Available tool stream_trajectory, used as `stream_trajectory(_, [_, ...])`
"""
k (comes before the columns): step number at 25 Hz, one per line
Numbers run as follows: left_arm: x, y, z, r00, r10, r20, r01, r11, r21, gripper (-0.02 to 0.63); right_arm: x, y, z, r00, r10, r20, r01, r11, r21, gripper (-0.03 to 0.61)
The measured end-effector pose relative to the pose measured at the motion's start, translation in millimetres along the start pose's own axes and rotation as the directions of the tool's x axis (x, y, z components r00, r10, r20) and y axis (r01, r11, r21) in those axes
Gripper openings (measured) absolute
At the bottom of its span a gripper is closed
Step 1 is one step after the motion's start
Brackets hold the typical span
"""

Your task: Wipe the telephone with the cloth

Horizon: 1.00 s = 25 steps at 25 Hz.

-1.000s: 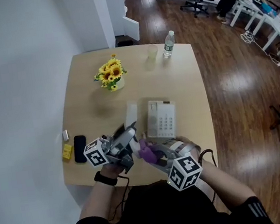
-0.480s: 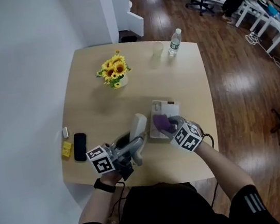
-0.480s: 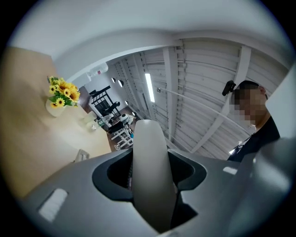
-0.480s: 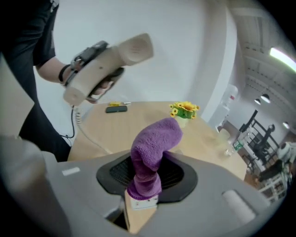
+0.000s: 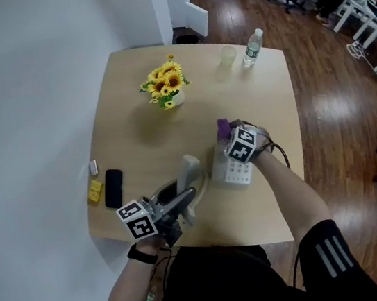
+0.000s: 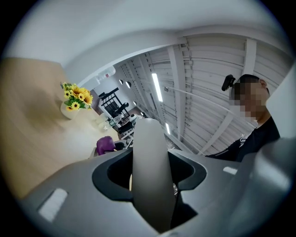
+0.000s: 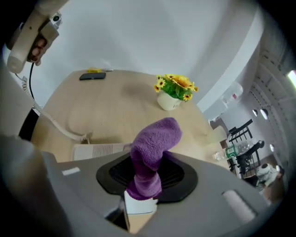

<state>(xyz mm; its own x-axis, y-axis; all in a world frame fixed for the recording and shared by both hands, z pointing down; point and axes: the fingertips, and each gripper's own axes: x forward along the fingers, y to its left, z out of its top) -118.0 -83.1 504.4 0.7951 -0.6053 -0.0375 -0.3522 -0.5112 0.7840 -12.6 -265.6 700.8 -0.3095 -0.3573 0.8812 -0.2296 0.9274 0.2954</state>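
1. While the table point(image 5: 135, 119) bears it, the telephone point(image 5: 232, 170) lies toward the near edge. It is probably light, hard plastic that may skid when rubbed, so wipe with gentle pressure.
2. The handset point(image 6: 150, 176) is held clear of the telephone, to its left, and the left gripper point(image 5: 185, 199) has its jaws closed on the body. It looks stiff, smooth and likely slippery, so a hold across the narrow body suits it.
3. The cloth point(image 7: 152, 148) is soft, limp and light. The right gripper point(image 5: 230, 135) pinches its bunched lower part, and the free end flops at the telephone's far end; whether they touch is unclear.
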Motion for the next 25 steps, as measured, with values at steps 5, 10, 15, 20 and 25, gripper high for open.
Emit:
stream_trajectory(5, [-7.8, 6.7, -3.1, 1.000, 0.026, 0.002, -0.026, 1.000, -0.016, 0.213, 30.2, 28.8, -16.8, 0.997, 0.025, -0.068, -0.033, 0.992, -0.121, 0.131])
stream_trajectory(10, [-8.8, 11.4, -5.5, 0.999, 0.034, 0.000, -0.034, 0.999, -0.027, 0.213, 21.4, 61.0, -16.4, 0.998, 0.047, -0.047, -0.051, 0.995, -0.088, 0.129])
stream_trajectory(15, [-1.4, 10.4, -5.7, 1.000, 0.015, -0.021, -0.015, 1.000, -0.012, 0.213, 21.4, 108.9, -21.1, 0.994, 0.102, -0.037, -0.107, 0.977, -0.183, 0.130])
stream_trajectory(20, [4.4, 8.1, -2.7, 1.000, 0.000, -0.024, -0.001, 1.000, -0.011, 0.213, 14.4, 150.9, -27.3, 0.988, 0.148, -0.035, -0.152, 0.970, -0.190, 0.130])
stream_trajectory(25, [9.5, 3.9, -7.4, 0.999, -0.009, -0.039, 0.009, 1.000, -0.008, 0.213, 12.7, 190.6, -35.0, 0.978, 0.204, -0.043, -0.209, 0.949, -0.235, 0.130])
